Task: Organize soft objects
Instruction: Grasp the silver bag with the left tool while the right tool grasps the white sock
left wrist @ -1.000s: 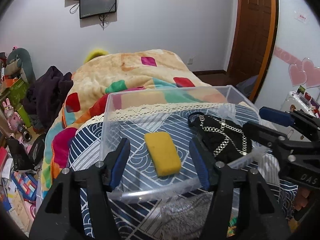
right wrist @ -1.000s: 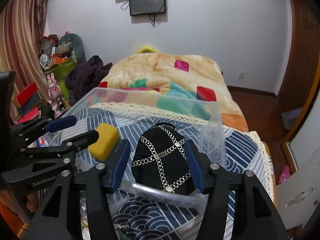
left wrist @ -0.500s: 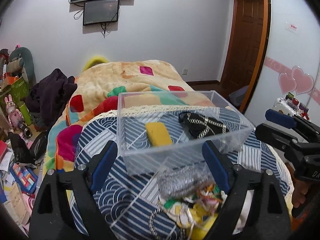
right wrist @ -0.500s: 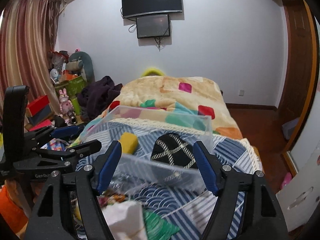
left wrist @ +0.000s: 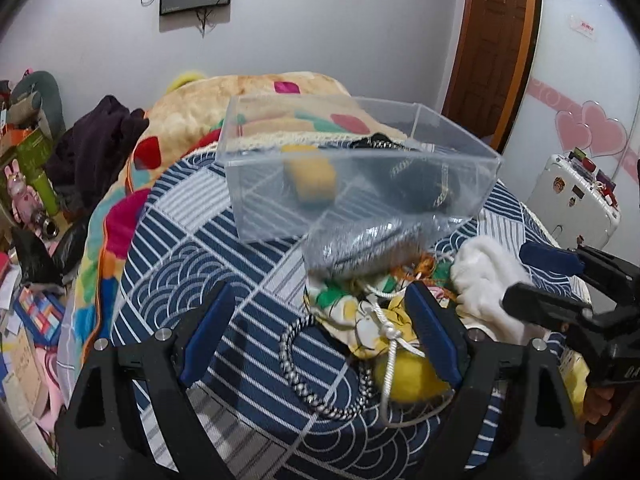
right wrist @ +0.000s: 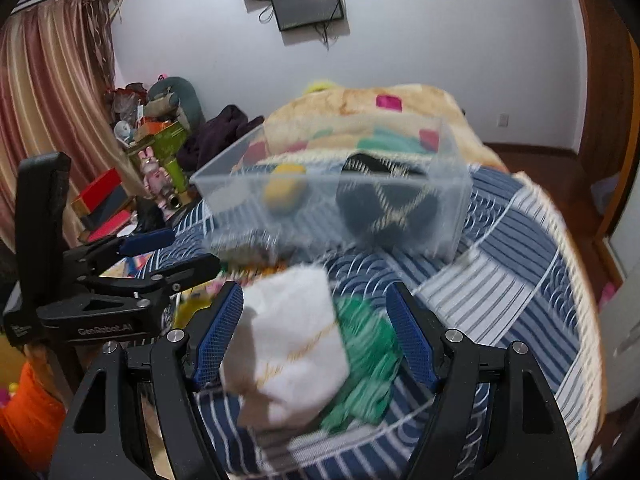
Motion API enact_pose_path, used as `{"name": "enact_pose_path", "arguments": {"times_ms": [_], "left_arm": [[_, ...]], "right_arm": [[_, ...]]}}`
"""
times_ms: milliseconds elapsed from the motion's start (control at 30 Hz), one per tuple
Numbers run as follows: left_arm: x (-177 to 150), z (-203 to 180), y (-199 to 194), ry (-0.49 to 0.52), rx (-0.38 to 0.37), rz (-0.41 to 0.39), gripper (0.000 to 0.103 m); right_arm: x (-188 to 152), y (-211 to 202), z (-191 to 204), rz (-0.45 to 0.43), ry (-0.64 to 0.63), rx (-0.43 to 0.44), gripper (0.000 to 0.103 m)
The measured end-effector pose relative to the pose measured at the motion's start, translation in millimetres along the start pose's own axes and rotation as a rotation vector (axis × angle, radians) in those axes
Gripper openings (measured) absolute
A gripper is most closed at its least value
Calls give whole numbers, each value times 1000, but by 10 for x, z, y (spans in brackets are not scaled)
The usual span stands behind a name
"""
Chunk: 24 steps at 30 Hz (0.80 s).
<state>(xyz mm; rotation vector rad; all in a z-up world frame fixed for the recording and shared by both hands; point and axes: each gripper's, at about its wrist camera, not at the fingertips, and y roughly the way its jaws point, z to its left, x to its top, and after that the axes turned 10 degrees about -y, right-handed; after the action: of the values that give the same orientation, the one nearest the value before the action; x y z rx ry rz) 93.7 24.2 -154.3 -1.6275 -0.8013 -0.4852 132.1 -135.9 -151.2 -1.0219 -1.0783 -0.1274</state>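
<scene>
A clear plastic box [left wrist: 360,196] [right wrist: 448,216] stands on the blue patterned bedspread and holds a yellow sponge [left wrist: 310,178] [right wrist: 282,192] and a black pouch with a chain pattern [left wrist: 420,184] [right wrist: 384,208]. In front of it lies a pile of soft things: a silver glittery pouch [left wrist: 360,248], a braided black-and-white cord [left wrist: 304,376], a yellow ball [left wrist: 404,376], a white cloth [left wrist: 488,272] [right wrist: 296,344] and a green cloth [right wrist: 368,360]. My left gripper [left wrist: 320,332] is open above the cord. My right gripper [right wrist: 316,336] is open around the white and green cloths.
A colourful blanket [left wrist: 248,100] covers the far bed. Dark clothes [left wrist: 96,144], toys and boxes [left wrist: 28,152] crowd the floor at the left. A white suitcase [left wrist: 576,200] stands at the right by the door [left wrist: 492,40].
Both grippers have pulled back from the box and dropped toward the pile of soft things. The box with the sponge and black pouch stays on the bed.
</scene>
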Motion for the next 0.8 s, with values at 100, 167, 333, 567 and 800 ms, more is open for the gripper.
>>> {"name": "enact_pose_path", "arguments": {"times_ms": [100,167,333,567,800], "left_arm": [[10,-7,24,-14,-7,-1,87],[48,-20,24,-24,-16,-10,87],[172,-94,117,-37,-39,-17,87],[209,-192,309,-9,-61,2,65],[195,-170,343,-19,-94,19,33]], "right_arm": [[-59,31,59,19,-22,11,69],[-66,69,78,28,-33,17,55],[-79,42,85,14,-42,16,25],[-32,-140,22,-54,-25,-25,19],[9,-343,-144,-115,25,-53,19]]}}
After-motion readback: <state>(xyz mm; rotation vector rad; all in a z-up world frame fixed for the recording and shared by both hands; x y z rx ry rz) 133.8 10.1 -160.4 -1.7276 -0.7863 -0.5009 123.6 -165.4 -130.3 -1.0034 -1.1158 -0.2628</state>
